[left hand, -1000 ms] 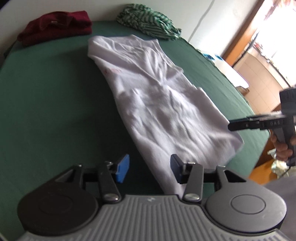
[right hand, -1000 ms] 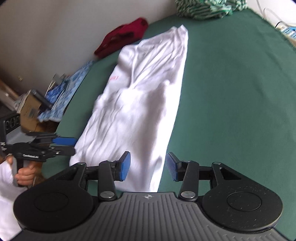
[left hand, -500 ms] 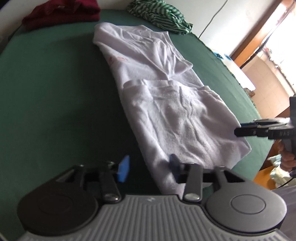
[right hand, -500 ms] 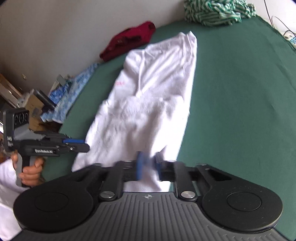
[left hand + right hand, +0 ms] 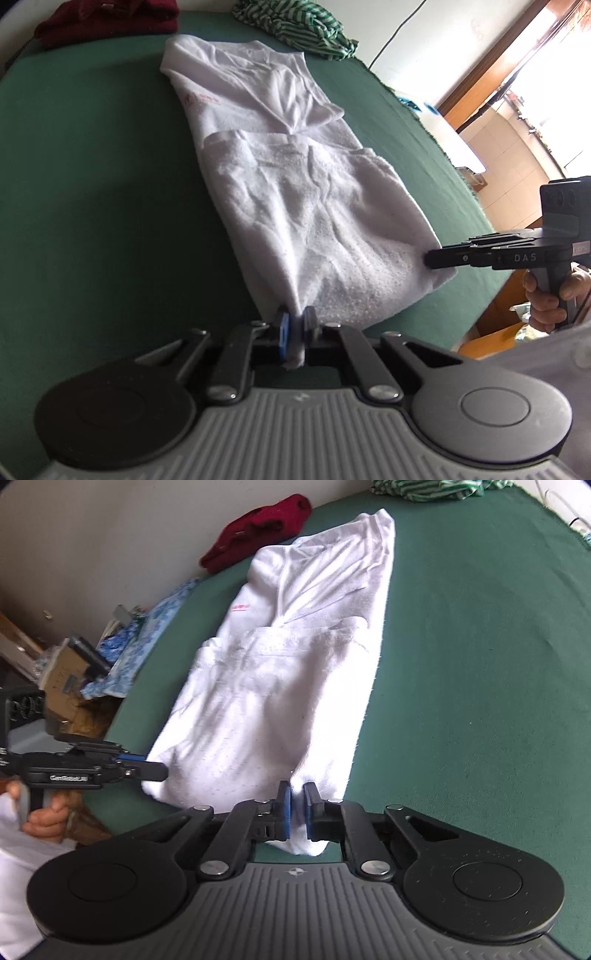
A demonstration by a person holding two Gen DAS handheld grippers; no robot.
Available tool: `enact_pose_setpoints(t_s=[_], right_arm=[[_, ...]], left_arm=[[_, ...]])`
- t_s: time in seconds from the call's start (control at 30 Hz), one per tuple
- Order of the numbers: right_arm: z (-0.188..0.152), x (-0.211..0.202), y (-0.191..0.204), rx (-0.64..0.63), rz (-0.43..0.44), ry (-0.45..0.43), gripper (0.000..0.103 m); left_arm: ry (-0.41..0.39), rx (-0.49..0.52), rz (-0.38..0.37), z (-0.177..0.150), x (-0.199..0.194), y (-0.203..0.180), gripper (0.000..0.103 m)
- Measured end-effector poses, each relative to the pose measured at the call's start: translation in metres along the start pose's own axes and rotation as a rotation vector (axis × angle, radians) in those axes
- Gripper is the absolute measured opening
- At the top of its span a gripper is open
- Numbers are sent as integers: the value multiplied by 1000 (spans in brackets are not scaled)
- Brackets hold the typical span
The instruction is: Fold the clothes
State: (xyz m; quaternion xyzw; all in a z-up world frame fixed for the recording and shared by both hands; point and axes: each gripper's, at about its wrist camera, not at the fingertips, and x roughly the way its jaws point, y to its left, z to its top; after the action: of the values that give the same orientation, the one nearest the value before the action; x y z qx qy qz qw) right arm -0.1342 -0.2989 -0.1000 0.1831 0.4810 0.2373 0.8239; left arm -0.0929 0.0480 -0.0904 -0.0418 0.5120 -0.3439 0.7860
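A white shirt (image 5: pixel 314 206) lies lengthwise on the green table cover (image 5: pixel 92 184), its lower part folded back over its middle. My left gripper (image 5: pixel 295 325) is shut on the near left corner of the fold, with cloth bunched between its blue pads. In the right wrist view the same shirt (image 5: pixel 277 686) runs away from my right gripper (image 5: pixel 297 801), whose jaws are closing on the other near corner, cloth pinched between them. Each gripper also shows in the other's view: the right gripper (image 5: pixel 432 258) at the shirt's edge, the left gripper (image 5: pixel 155 771) likewise.
A maroon garment (image 5: pixel 107 18) and a green striped garment (image 5: pixel 295 26) lie at the far end of the table. Beyond the table's left edge are a blue patterned cloth (image 5: pixel 147 635) and a cardboard box (image 5: pixel 62 679). A bright doorway (image 5: pixel 517 92) is on the right.
Both grippers stood open over the near edge of the shirt; both have now closed on its two near corners. The left one shifted onto the cloth.
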Motion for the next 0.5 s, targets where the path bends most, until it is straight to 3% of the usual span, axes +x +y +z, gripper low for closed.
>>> enact_pose_setpoints(t_s=[0.17, 0.4, 0.5], right_arm=[[-5, -25, 8, -9, 66, 36, 7], [-19, -9, 2, -7, 29, 106, 8], [-18, -8, 0, -4, 17, 117, 15]], left_arm=[[32, 5, -33, -10, -14, -8, 0], [94, -17, -25, -22, 8, -2, 1], [79, 30, 3, -18, 2, -2, 15]])
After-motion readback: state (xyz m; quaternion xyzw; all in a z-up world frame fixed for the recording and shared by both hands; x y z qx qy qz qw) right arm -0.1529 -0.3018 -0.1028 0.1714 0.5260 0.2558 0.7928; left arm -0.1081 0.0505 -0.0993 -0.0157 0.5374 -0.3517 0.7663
